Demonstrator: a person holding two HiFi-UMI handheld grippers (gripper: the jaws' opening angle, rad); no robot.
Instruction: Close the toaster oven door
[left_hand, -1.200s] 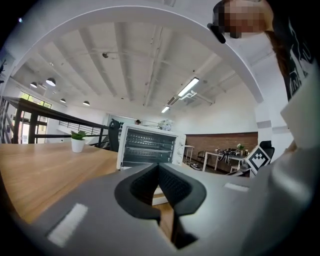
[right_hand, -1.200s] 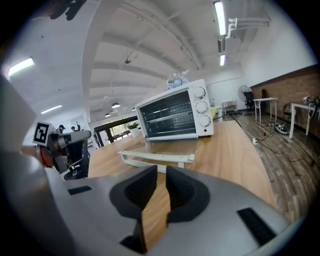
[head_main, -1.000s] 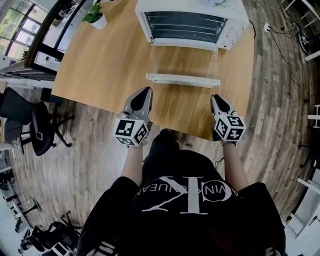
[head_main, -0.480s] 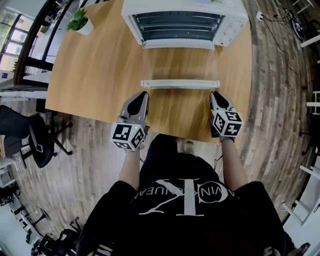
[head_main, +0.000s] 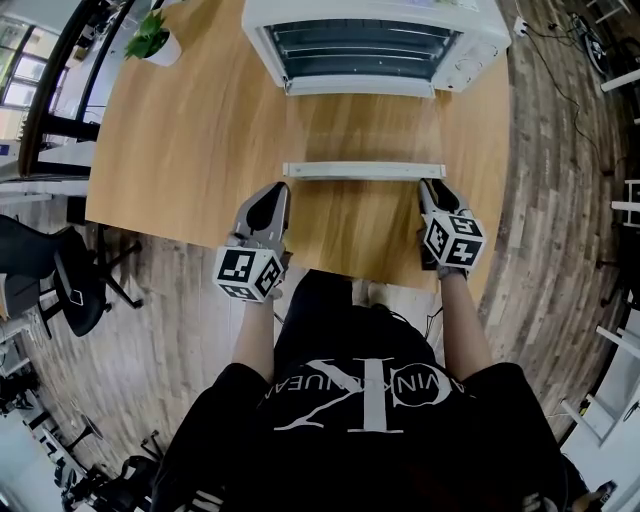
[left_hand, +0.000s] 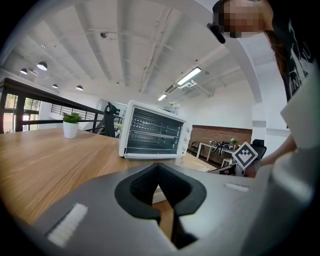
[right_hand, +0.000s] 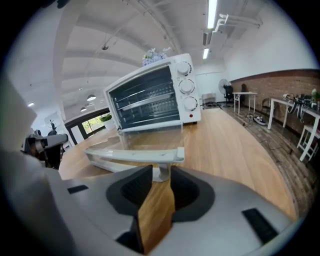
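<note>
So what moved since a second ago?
Both grippers crept forward over the table edge toward the open door's handle. The right gripper now sits just short of the handle's right end, and the left gripper is near its left end. Neither has taken hold of anything. The toaster oven door is still folded down flat, and the potted plant stayed put.

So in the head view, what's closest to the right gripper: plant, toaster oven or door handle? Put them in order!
From the right gripper:
1. Door handle, just ahead of its tips.
2. Toaster oven, farther back on the table.
3. Potted plant, far left corner.
</note>
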